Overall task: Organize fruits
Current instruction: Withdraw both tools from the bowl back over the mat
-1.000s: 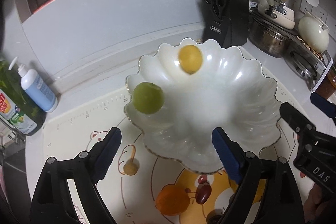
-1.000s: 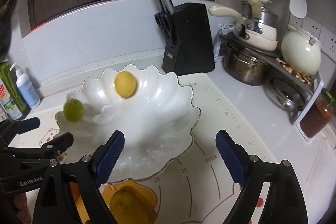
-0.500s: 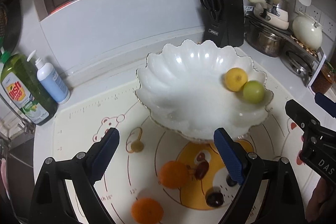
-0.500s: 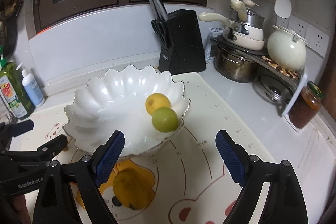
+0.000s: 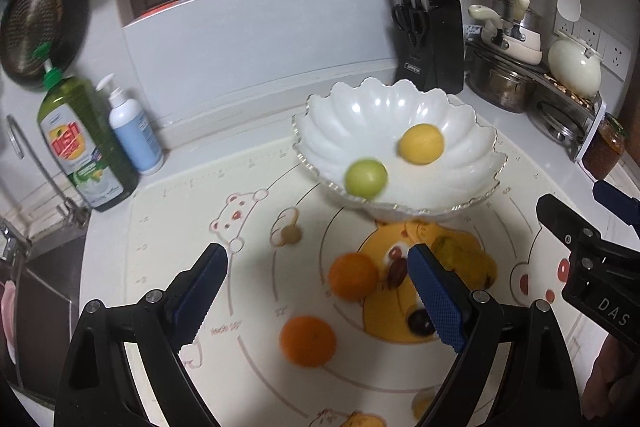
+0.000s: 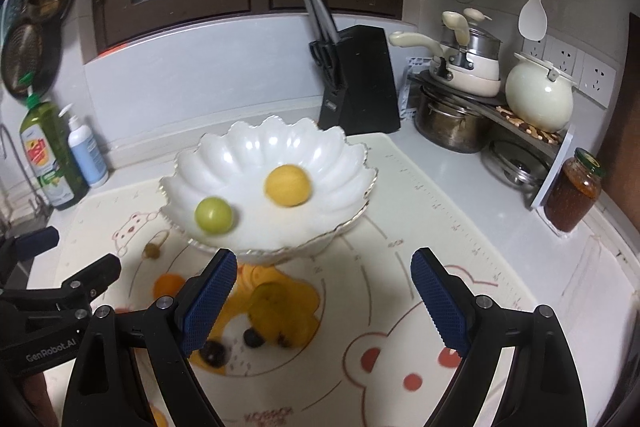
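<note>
- A yellow fruit [image 5: 421, 143] and a green fruit [image 5: 366, 177] lie inside the white scalloped bowl [image 5: 352, 109], apart from each other; both look motion-blurred, the green one near the bowl's front-left rim.
- The bowl stands on a printed bear mat [image 5: 248, 187] that covers the tabletop [image 6: 452, 163].
- On the mat in front of the bowl lie two oranges [image 5: 353, 275], one nearer the camera than the other, plus a dark red oval fruit [image 5: 397, 271], a dark round one [image 5: 419, 319] and a yellow-green fruit [image 5: 460, 255] just below the bowl's foot.
- A small pale round fruit [image 5: 291, 235] sits on the mat to the left of the bowl.
- The left tool [image 5: 320, 303] hovers over the mat with its blue pads set wide apart; its jaws have just been opening and nothing sits between them.
- The right tool [image 6: 324, 303] likewise stands wide open and empty, aimed at the mat in front of the bowl.
- Behind the bowl stands a black knife block [image 6: 362, 83]; to its right a rack holds pots [image 6: 452, 123] and a cream kettle [image 6: 538, 99], with a jar [image 6: 574, 197] at the end.
- At the left, a green dish-soap bottle [image 5: 86, 143] stands beside a white pump bottle [image 5: 134, 131].
</note>
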Demonstrator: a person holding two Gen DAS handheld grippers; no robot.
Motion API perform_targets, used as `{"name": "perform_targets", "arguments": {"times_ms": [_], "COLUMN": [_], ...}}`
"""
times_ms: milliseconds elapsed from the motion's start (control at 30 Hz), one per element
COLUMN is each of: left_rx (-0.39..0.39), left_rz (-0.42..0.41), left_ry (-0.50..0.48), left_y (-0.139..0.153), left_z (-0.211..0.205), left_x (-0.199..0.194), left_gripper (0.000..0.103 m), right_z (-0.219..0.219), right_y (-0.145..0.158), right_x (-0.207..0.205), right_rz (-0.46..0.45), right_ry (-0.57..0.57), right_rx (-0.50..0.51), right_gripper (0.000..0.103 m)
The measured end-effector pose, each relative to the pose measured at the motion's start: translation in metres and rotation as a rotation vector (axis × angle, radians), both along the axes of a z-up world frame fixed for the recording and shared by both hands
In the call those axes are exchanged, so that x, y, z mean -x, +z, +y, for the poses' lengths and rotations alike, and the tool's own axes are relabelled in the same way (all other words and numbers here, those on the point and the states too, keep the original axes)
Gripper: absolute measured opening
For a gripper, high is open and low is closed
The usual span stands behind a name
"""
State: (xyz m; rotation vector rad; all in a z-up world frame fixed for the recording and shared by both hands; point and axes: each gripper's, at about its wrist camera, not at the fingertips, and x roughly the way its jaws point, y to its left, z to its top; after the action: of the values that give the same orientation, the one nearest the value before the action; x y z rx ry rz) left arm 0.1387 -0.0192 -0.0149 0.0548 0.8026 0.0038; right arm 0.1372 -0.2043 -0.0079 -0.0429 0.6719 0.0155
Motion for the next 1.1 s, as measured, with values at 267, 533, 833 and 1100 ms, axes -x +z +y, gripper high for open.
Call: {"name": "perform_targets", "arguments": {"times_ms": [267,533,833,1100], "left_rx": [-0.020,-0.012,-0.010,0.012], "left_rz": [0.002,0.010,0.022,0.072], "left_ry": [0.027,0.067,0.126,0.160], "left_y": [-0.007,-0.022,-0.042,-0.068], "left_z": [0.019,0.036,0.056,0.069], "left_x": [0.037,0.068,0.099,0.121], "left_gripper": [0.092,0.092,0.092,0.092], "right_z": [0.021,0.039,0.058,0.069], "right_y": [-0.011,-0.027,-0.051,-0.069], "right_x": [0.027,0.052,0.072,0.091], "right_rz": [0.007,0.032,0.065,0.082], "right_ry": [0.045,0.089,0.120,0.124], "right_rx": [0.006,-0.011,0.004,0.038], "right_gripper": [0.089,0.089,0.089,0.089]}}
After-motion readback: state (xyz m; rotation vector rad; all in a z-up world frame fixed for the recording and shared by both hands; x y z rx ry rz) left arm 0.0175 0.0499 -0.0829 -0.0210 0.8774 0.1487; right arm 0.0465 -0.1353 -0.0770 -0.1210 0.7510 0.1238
